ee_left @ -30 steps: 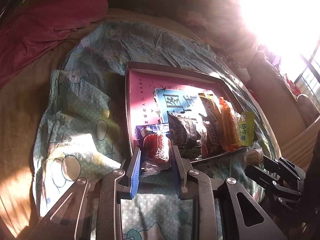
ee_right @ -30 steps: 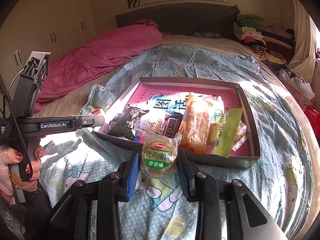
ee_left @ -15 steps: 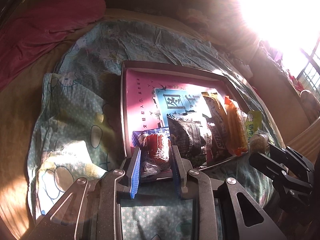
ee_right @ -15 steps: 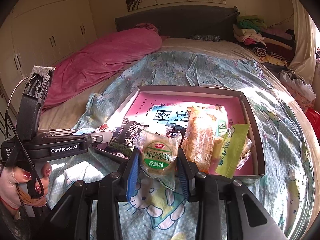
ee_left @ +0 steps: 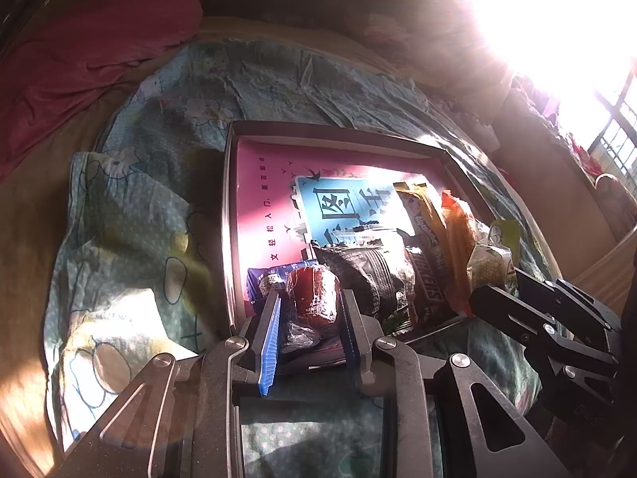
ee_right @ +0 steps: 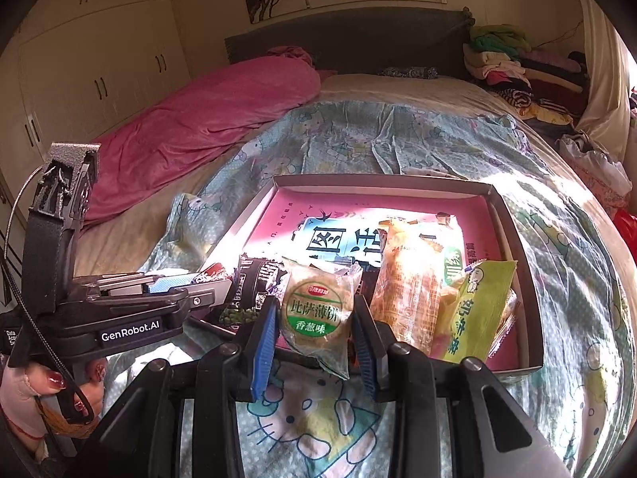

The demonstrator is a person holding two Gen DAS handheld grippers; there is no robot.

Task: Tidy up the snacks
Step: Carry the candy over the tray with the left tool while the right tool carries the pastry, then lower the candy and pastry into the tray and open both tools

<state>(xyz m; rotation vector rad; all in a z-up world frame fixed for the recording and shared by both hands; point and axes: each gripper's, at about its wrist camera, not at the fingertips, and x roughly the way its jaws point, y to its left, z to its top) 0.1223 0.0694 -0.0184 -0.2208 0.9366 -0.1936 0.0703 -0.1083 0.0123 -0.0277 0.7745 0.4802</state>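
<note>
A shallow box with a pink printed floor [ee_left: 258,207] lies on the bed and holds several snack packs. My left gripper [ee_left: 310,310] is shut on a clear-wrapped red-brown snack [ee_left: 312,296] over the box's near left corner, above a blue pack [ee_left: 270,275]. A black pack [ee_left: 366,275] lies just right of it. My right gripper [ee_right: 314,318] is shut on a round cracker pack with a green label [ee_right: 316,312], held over the box's near edge [ee_right: 513,368]. An orange pack [ee_right: 410,283] and a yellow-green pack [ee_right: 477,310] lie to its right. The left gripper also shows in the right wrist view [ee_right: 215,290].
The box rests on a light blue cartoon-print sheet [ee_right: 358,139]. A pink duvet [ee_right: 199,119] lies at the far left of the bed. Folded clothes [ee_right: 513,59] are piled at the far right. Strong window glare [ee_left: 557,12] washes out the left wrist view's upper right.
Both grippers moved forward toward the box with their snacks still held. The left one now reaches over the box's near left corner; the right one is at the near edge.
</note>
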